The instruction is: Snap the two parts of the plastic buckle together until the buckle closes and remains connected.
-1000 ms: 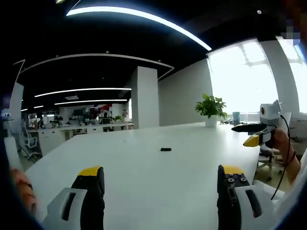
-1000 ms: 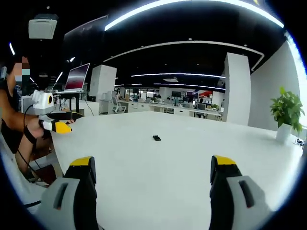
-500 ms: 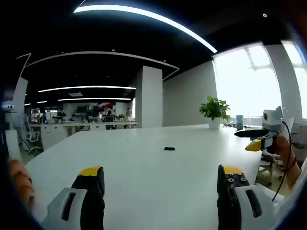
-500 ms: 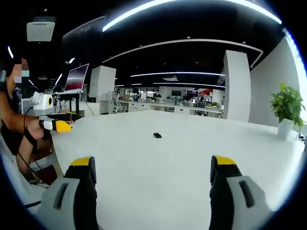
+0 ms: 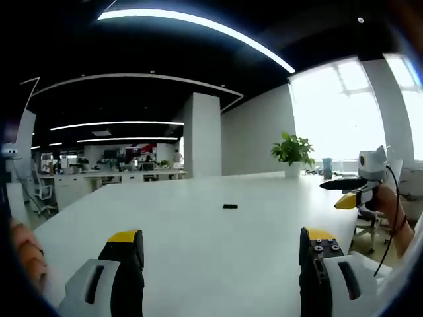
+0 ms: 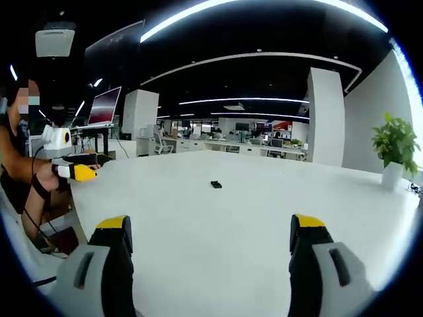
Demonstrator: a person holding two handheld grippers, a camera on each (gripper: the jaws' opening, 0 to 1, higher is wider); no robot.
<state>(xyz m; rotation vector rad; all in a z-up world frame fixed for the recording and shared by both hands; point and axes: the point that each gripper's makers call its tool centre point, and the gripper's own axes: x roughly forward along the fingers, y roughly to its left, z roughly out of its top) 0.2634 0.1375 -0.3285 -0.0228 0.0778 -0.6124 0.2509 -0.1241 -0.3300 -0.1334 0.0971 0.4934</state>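
A small black plastic buckle (image 5: 230,207) lies alone far out on the white table (image 5: 198,251); in the right gripper view the buckle (image 6: 216,184) sits just as far ahead. My left gripper (image 5: 221,241) is open, its yellow-tipped jaws wide apart with nothing between them, well short of the buckle. My right gripper (image 6: 210,228) is open too and holds nothing. The right gripper (image 5: 347,191) hangs at the table's right edge in a hand. The left gripper (image 6: 79,170) appears at the table's left edge in the right gripper view.
A potted plant (image 5: 291,150) stands at the table's far corner near the bright window; it is the same plant (image 6: 395,148) at the right in the right gripper view. A person (image 6: 16,165) sits at the table's edge. A laptop on a stand (image 6: 106,109) rises behind.
Both views have only drifted slightly with the hands. The buckle lies where it was, and both pairs of jaws stay equally wide.
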